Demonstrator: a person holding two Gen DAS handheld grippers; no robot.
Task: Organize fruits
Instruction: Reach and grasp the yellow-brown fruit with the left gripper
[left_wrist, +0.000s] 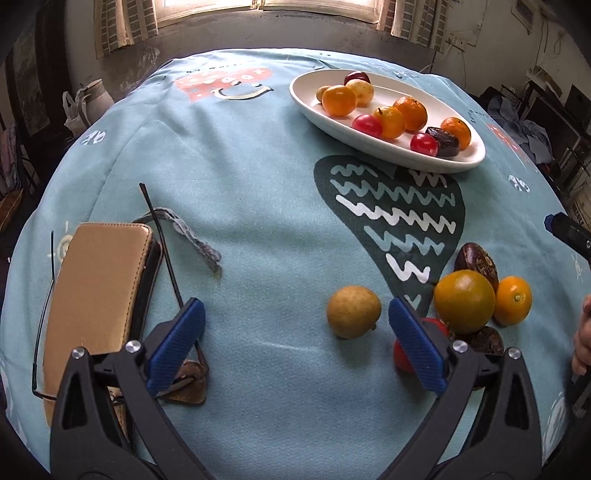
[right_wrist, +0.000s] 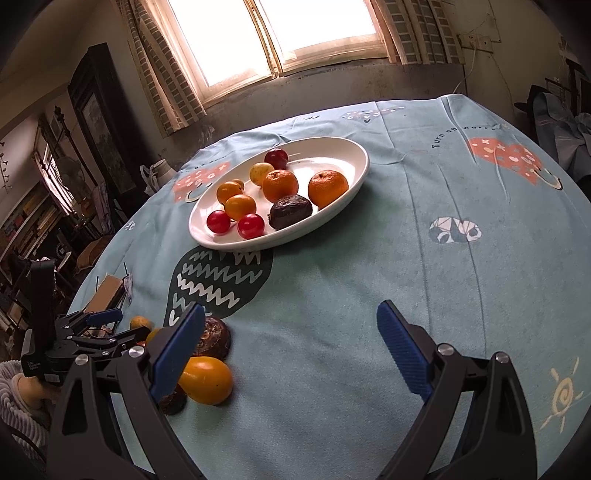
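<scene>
I take the white oval dish as my landmark. It sits on the far part of the blue printed tablecloth and holds mandarins, red cherry tomatoes, a dark wrinkled fruit and a pale yellow one.

My left gripper is spread wide and holds nothing. Well on the near side of the dish, a tan round fruit lies between its blue pads, closer to the right pad and touching neither. Just beside that pad, a loose cluster blocks the way: a large orange, a smaller orange fruit, a dark date-like fruit behind them, and a red tomato mostly hidden behind the pad. Another dark fruit is tucked under the orange; I can't make it out properly.

To the left of the dish and nearer me lies a tan case with a grey strap and thin black sticks.

My right gripper is also wide apart and empty, hovering over bare cloth on the near side of the dish. Its left pad overlaps a yellow-orange fruit and a dark one.

Across the cloth beyond the dish I read "Turn off", beside a pink heart; the rest is too blurred.
</scene>
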